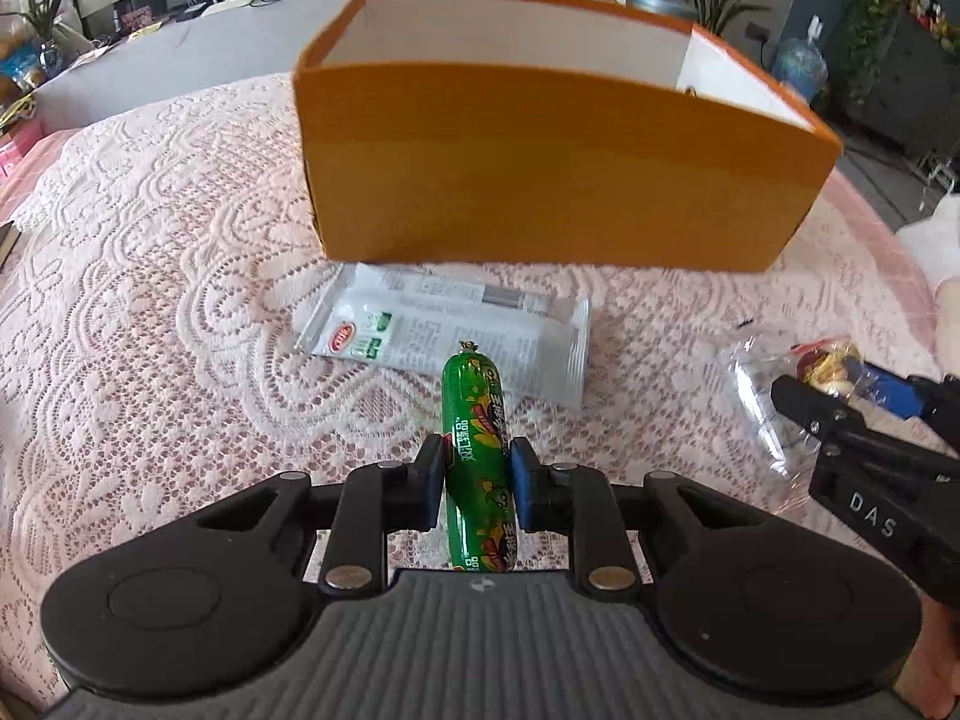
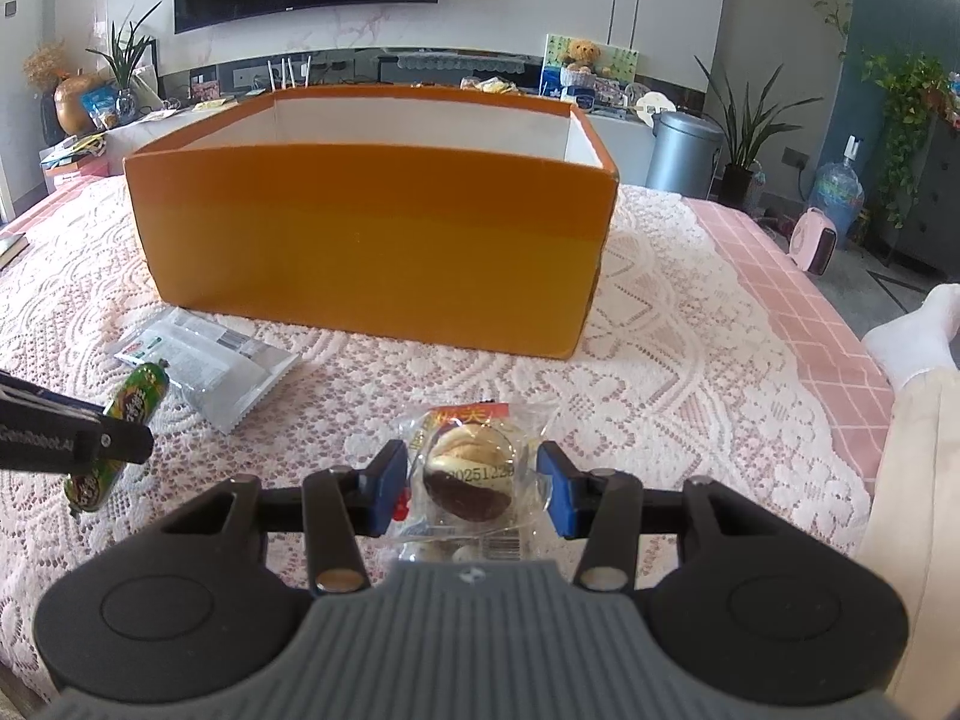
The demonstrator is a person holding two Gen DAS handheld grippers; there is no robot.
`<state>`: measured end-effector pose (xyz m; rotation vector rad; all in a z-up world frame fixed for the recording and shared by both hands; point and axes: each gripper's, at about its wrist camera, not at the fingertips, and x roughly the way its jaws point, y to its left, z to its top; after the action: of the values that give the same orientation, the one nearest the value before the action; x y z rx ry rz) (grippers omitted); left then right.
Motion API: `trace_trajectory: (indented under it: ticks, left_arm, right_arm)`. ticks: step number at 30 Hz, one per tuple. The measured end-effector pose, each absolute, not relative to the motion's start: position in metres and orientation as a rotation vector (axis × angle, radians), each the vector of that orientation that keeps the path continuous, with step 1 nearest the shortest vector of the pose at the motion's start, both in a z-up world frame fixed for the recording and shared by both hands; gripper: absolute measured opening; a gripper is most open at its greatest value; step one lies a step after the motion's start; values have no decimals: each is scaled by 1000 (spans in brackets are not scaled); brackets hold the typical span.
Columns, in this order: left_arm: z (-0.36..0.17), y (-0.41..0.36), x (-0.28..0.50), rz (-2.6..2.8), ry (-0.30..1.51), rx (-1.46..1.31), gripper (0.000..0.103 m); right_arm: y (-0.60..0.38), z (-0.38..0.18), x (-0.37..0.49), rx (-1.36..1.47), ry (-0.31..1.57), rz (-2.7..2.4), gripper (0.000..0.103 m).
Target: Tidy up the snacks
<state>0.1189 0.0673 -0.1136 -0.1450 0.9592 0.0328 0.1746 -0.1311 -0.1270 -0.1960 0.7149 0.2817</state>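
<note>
An open orange box (image 1: 540,180) (image 2: 372,240) with a white inside stands on the lace-covered table. My left gripper (image 1: 478,468) is shut on a green sausage stick (image 1: 477,420), which points toward the box. The right wrist view shows that sausage (image 2: 141,396) tilted in the left gripper (image 2: 114,438). A flat white snack packet (image 1: 420,324) (image 2: 204,354) lies before the box. My right gripper (image 2: 474,480) is shut on a clear-wrapped chocolate-dipped cake (image 2: 471,468). From the left wrist view the right gripper (image 1: 840,384) sits at the right with its crinkled wrapper.
A pink lace tablecloth (image 2: 690,360) covers the table, and its right edge drops off near a person's white-clad leg (image 2: 918,330). A dark book (image 2: 9,246) lies at the far left edge. Behind the table are a grey bin (image 2: 684,150) and plants.
</note>
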Motion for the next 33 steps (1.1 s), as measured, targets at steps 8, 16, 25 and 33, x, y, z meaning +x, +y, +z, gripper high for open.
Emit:
trace_trajectory:
  ticks: [8,16,25,33]
  left_arm:
    - [-88,78,104,12,884,-202,25]
    - [-60,87,90,-10,807,-243,25]
    - [-31,107,82,-51,692,-273,25]
    - [-8,114,104,-66,637,-241,25]
  right_arm:
    - [-133,-114,164,-193,664,295,46]
    - [-136,-88,156,-157,619,319,45]
    - [-136,-56,154,-119,571,364,45]
    - [-126,-19,179,-116,524,416,45]
